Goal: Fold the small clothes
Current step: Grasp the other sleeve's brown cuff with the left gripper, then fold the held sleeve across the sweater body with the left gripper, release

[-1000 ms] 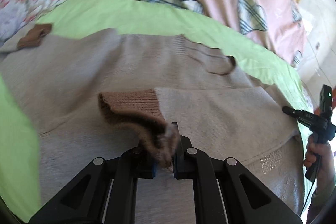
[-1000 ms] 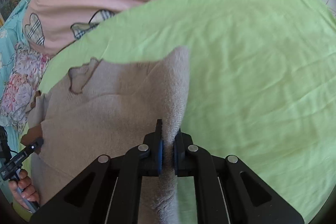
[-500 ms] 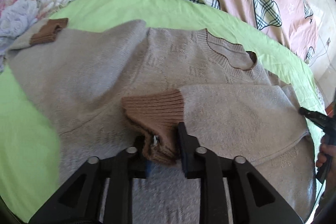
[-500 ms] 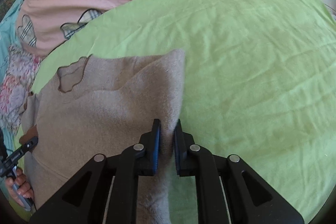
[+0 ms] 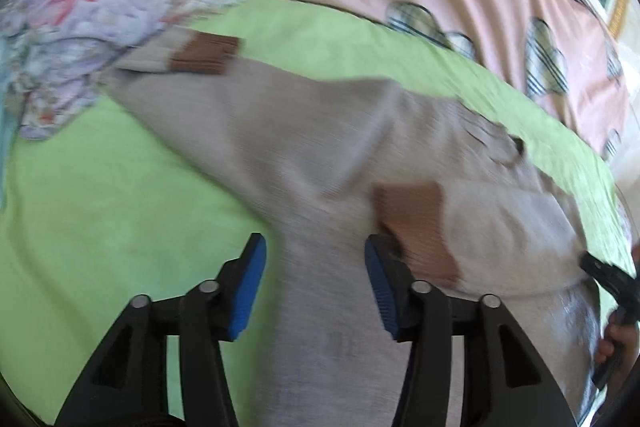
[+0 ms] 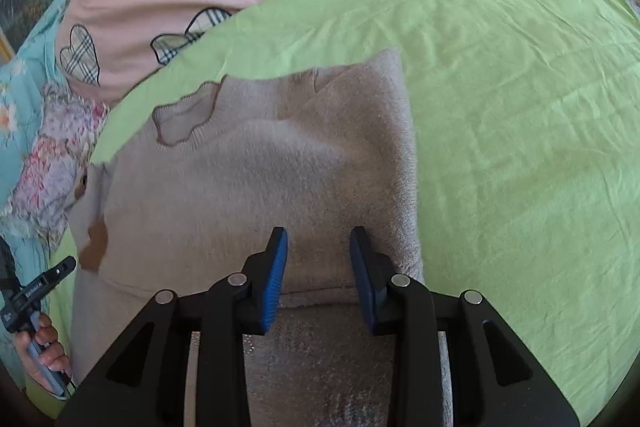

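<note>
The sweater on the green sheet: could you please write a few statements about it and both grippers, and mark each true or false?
1. The left gripper grips a brown cuff. False: its jaws have just been opening and stand apart, the cuff lying loose beside one pad.
2. The sweater lies on a green sheet. True.
3. The right gripper is clamped on the sweater. False: its jaws have just been opening, pads clear of the knit.
4. The other brown cuff lies near a floral quilt. True.
</note>
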A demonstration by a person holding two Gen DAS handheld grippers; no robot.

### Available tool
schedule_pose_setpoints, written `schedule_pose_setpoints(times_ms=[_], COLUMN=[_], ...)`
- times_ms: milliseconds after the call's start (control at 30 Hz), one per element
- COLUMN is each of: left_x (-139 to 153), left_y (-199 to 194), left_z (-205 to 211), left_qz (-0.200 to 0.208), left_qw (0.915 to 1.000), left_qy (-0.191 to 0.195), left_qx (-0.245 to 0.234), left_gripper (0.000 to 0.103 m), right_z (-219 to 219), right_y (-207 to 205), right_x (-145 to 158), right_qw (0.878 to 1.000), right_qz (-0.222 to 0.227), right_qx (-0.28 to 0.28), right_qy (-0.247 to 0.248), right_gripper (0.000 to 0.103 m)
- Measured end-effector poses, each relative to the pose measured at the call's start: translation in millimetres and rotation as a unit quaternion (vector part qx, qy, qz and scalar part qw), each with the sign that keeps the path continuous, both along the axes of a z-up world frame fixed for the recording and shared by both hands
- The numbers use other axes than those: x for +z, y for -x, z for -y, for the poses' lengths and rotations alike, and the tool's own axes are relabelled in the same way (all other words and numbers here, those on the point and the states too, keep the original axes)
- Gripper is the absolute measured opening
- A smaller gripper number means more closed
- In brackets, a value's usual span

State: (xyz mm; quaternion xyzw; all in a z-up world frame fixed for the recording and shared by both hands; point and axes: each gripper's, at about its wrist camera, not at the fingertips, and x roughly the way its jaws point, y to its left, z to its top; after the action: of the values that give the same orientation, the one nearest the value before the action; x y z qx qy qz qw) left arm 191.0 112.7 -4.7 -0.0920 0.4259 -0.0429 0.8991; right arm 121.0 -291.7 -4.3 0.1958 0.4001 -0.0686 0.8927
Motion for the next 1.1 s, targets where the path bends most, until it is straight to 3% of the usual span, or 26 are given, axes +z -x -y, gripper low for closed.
schedule_pose_setpoints(times_ms=[67,200,333,467,600,800,833,867,933,1033,1100], left_x=[1.6,5.0,3.6,2.7,-8.3,-20.7,-20.4,-20.3,-19.1,-13.5,-5.6], left_y=[-11.4,-45.7,-88.5,-127.7,-158.3,-185.6,-186.4,-187.5,-191.9,-185.6,-174.1], left_z=[-18.7,-54.9,-72.6,-79.1,-77.0,-82.0,-85.4,-88.2,-90.6,-87.5,-83.7], left_qz=[0.0,0.006,0.002,0.003,-0.006,-0.015,-0.014,-0.013,-0.014,0.001,0.019], left_qw=[0.9995,0.9932,0.9785,0.9712,0.968,0.9727,0.9762,0.9795,0.9832,0.9838,0.9876], left_qy=[-0.011,-0.071,-0.167,-0.212,-0.239,-0.226,-0.211,-0.196,-0.176,-0.174,-0.151], left_qx=[0.03,0.092,0.122,0.108,0.076,0.05,0.049,0.047,0.044,0.044,0.037], left_gripper=[0.053,0.054,0.06,0.068,0.069,0.071,0.064,0.042,0.01,0.004,0.002], right_z=[-6.5,-25.6,-49.7,-73.2,-86.3,-89.0,-89.1,-89.9,-91.3,-92.8,-93.6], right_y=[6.1,18.6,26.9,27.1,23.9,20.4,19.7,18.5,16.5,16.2,17.3], right_x=[9.0,12.7,4.5,-6.9,-8.3,0.1,0.5,0.3,-1.9,-4.7,-5.2], right_qw=[1.0,0.999,0.998,0.996,0.994,0.994,0.994,0.994,0.994,0.994,0.993], right_qz=[0.011,0.018,0.003,-0.014,-0.018,-0.01,-0.011,-0.011,-0.015,-0.018,-0.017], right_qx=[0.006,0.025,0.049,0.075,0.088,0.09,0.09,0.09,0.089,0.089,0.09], right_qy=[0.002,-0.013,-0.03,-0.05,-0.057,-0.065,-0.064,-0.064,-0.066,-0.069,-0.071], right_gripper=[0.035,0.042,0.046,0.046,0.047,0.048,0.048,0.048,0.048,0.048,0.048])
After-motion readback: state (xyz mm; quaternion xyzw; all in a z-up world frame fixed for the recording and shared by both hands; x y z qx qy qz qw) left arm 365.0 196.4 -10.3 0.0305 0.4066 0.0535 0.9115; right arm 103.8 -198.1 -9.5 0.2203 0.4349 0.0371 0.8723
